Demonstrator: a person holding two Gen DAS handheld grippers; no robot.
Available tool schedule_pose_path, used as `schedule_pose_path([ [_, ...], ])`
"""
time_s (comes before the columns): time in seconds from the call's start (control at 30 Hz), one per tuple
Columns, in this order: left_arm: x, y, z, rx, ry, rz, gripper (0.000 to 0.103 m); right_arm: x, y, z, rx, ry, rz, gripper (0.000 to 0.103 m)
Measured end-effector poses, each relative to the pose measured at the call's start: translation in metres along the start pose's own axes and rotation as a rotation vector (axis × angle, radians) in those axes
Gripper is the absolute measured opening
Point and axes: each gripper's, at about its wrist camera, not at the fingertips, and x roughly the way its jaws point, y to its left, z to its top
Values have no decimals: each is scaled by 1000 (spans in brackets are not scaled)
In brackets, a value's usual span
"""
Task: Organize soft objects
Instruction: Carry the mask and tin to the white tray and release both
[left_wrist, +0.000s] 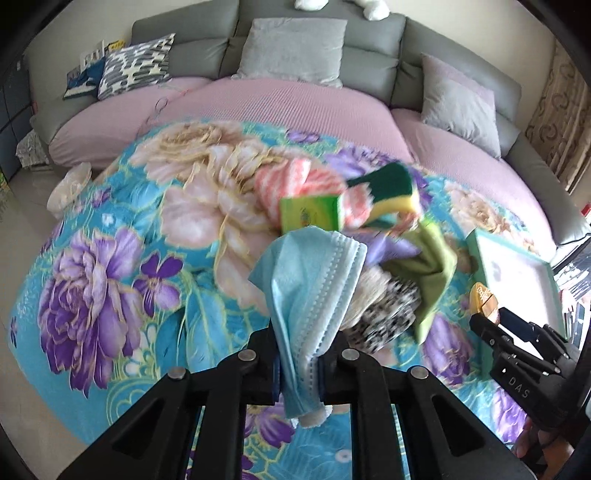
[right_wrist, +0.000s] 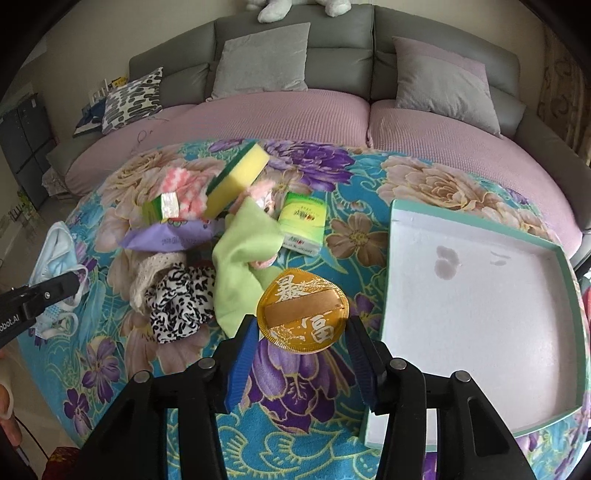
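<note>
Left wrist: left gripper (left_wrist: 298, 363) clenched on blue face mask (left_wrist: 314, 273) | right wrist: right gripper (right_wrist: 301, 356) spread wide around gold disc (right_wrist: 303, 312), beside white tray (right_wrist: 480, 314)

The right claw (right_wrist: 301, 349) stands open around a round gold puff (right_wrist: 303, 312), its blue pads on either side without touching it. The puff lies on the floral blanket (right_wrist: 110, 350), just left of the white tray (right_wrist: 480, 314). Beyond the puff lie a green cloth (right_wrist: 240, 258), a leopard-print scrunchie (right_wrist: 181, 299) and a yellow sponge (right_wrist: 238, 173). Far left of the puff, the left claw (right_wrist: 55, 290) holds a blue face mask (right_wrist: 55, 243).
</note>
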Motion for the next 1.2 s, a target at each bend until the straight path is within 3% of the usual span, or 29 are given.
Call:
schedule_pose_path([
  [0.23,-17,-81,29,82,-41,-82,14,-19,-45,20,135,-25,-88,51],
  [0.53,15,-175,38,148,15,-181,15,-17,-115,32,316,-38,-186,52],
  [1.0,67,-266,40,279,38,-236,16,-1,-202,24,431,-26,-395,52],
  [1.2,88,-295,31,341,59,-251,16,-3,-224,16,484,-28,-439,52],
])
